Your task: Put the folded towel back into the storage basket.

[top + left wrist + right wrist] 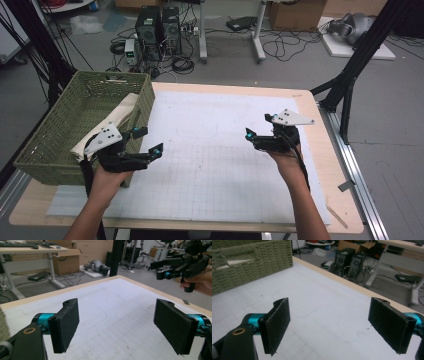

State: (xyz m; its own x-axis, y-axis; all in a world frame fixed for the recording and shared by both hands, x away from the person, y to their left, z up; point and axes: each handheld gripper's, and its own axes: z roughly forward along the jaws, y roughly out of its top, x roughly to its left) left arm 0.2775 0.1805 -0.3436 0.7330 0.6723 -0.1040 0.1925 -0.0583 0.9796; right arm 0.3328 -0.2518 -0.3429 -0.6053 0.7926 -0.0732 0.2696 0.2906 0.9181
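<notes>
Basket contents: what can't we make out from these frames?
- Cream cloth in the basket, high view: its lower end is hidden behind the left gripper and its plate.
- Basket, right gripper view: cut off by the top and left edges; interior hidden by its wall.
- Basket floor, high view: too dim for small items.

Left gripper (116, 327) — agape over white mat (120, 305)

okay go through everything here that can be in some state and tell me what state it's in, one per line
left gripper: open, empty, above the mat beside the basket
right gripper: open, empty, above the mat
green basket: upright, holds cloth
cream cloth: lying inside the basket
</notes>
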